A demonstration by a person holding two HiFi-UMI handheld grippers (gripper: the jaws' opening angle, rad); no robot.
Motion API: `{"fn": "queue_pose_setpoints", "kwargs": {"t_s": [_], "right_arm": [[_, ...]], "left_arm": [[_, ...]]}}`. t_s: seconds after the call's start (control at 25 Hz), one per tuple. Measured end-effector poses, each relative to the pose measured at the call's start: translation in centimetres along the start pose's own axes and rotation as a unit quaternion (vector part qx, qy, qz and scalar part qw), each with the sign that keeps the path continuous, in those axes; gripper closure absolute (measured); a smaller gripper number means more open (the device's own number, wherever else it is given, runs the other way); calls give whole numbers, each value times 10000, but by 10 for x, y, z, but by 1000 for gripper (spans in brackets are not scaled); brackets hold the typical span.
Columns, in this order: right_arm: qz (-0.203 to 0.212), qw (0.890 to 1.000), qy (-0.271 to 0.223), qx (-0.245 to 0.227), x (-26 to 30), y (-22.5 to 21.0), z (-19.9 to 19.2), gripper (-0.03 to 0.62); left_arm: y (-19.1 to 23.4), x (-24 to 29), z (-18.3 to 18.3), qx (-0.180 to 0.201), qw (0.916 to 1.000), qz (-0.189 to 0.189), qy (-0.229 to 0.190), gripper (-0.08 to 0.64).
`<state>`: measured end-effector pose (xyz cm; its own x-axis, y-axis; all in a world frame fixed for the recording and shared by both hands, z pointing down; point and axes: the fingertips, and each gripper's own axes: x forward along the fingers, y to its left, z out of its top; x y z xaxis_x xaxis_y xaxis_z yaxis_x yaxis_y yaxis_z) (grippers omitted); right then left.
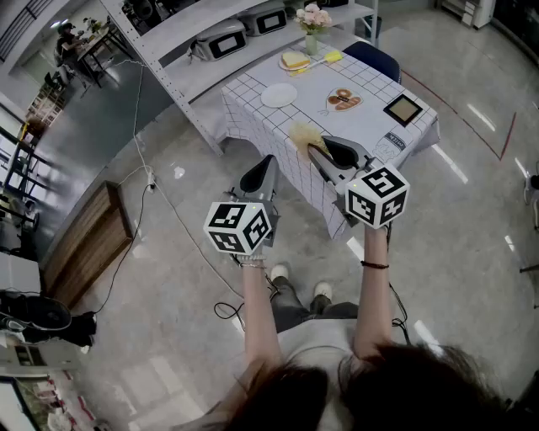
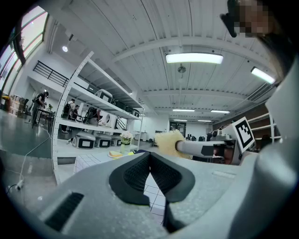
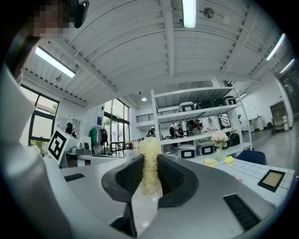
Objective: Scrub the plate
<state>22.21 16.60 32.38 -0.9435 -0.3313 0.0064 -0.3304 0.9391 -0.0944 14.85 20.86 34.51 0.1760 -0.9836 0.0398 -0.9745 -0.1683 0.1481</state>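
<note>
Right gripper (image 1: 322, 151) had its jaws pressed onto a pale-yellow, stringy scrubbing pad (image 3: 150, 154), which stood up between the black ribbed pads and poked out past the tips. Left gripper (image 2: 149, 161), lower left of centre in the head view, had its jaws brought together with nothing between them. Both were held up in the air short of the table, touching nothing on it.

By my reading the scrubbing had not begun: the scrubber was in hand, but the plate was well out of reach. The next move called for stepping in to the table, steadying the plate with the free left gripper, and bringing the pad down flat on its face.

Just beyond the grippers, in the upper middle of the head view, stood a table under a white grid-patterned cloth (image 1: 370, 80). A plain white round plate (image 1: 279, 95) lay near its left edge. To its right sat a brown-marked dish or mat (image 1: 343, 100); I could not tell which. A black-framed square tile (image 1: 402, 109) lay further right. At the far edge were a small vase of pale flowers (image 1: 312, 18) and a yellow sponge (image 1: 333, 56).

Behind the table ran white metal shelving (image 1: 223, 38) with boxy appliances, over a glossy grey floor (image 1: 168, 278).
</note>
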Motion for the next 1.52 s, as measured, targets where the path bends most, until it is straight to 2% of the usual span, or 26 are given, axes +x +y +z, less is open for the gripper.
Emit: {"fn": "queue_pose_setpoints", "kwargs": {"t_s": [0.76,0.96,1.36,1.52], "right_arm": [[-102,9998,-134,136,-8,-10,3,512],[-81,9996,-133,233,-4,-7,-3,512],[-128,9993,-77,330,17,-14,-9,512],[-240,9989,-117,392,33,-20,-10,512]], "left_arm": [[-8,-7,3,-17,9999,-45,-137,549],[0,-13,-2,-115,9998,53,-149,549],[18,-4,-7,-220,9997,-20,-86,549],[35,4,-11,-74,9999,-13,118,549]]}}
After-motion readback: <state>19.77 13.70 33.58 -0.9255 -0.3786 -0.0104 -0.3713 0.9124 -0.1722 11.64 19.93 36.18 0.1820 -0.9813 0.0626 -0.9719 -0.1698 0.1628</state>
